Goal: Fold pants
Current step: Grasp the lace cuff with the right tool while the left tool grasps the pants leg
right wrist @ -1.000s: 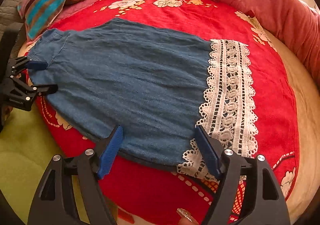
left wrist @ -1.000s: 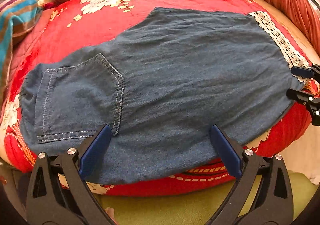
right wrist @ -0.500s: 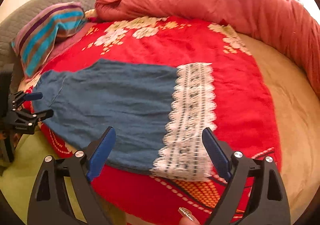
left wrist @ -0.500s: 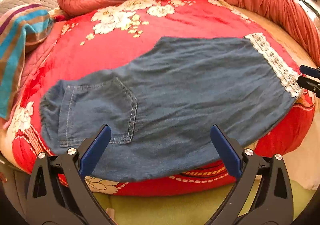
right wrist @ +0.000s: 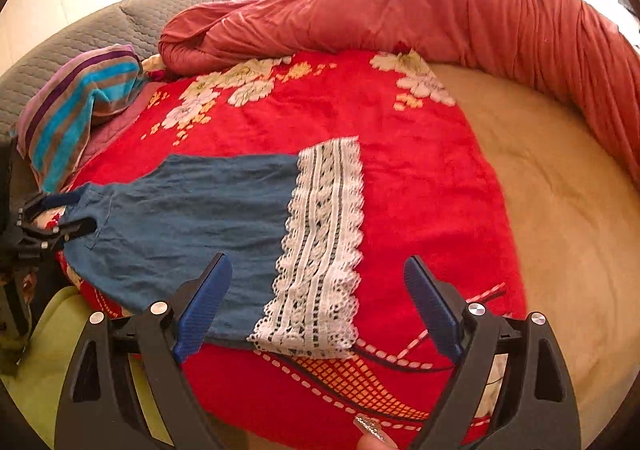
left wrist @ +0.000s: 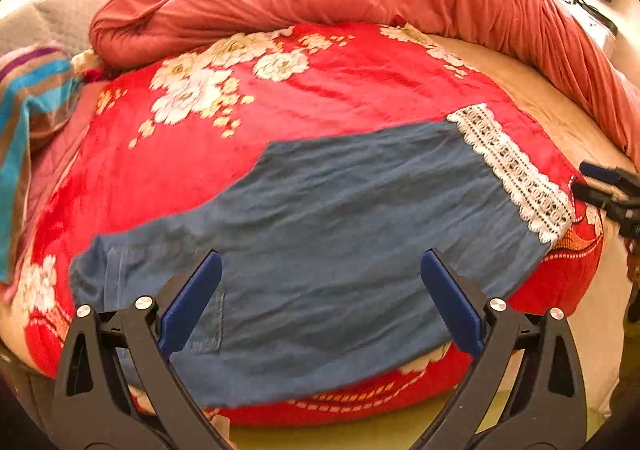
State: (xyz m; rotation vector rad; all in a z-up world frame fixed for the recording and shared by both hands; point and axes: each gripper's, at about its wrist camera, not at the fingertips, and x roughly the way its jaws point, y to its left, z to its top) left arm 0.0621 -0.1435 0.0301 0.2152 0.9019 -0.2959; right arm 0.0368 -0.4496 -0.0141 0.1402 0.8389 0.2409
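Your pants (left wrist: 340, 234) lie flat, blue denim, white lace hem (right wrist: 324, 250), on the red blanket (right wrist: 420, 177); both grippers' fingers (left wrist: 192, 302) spread wide, empty.

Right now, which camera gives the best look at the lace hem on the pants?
The right wrist view: the lace hem lies broad and near-central between the open right gripper's fingers, its openwork pattern clear. The left wrist view shows the hem as a narrow, slanted strip far right.

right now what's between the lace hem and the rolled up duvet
Only bare red floral blanket lies between the lace hem and the rolled duvet, seen in the right wrist view.
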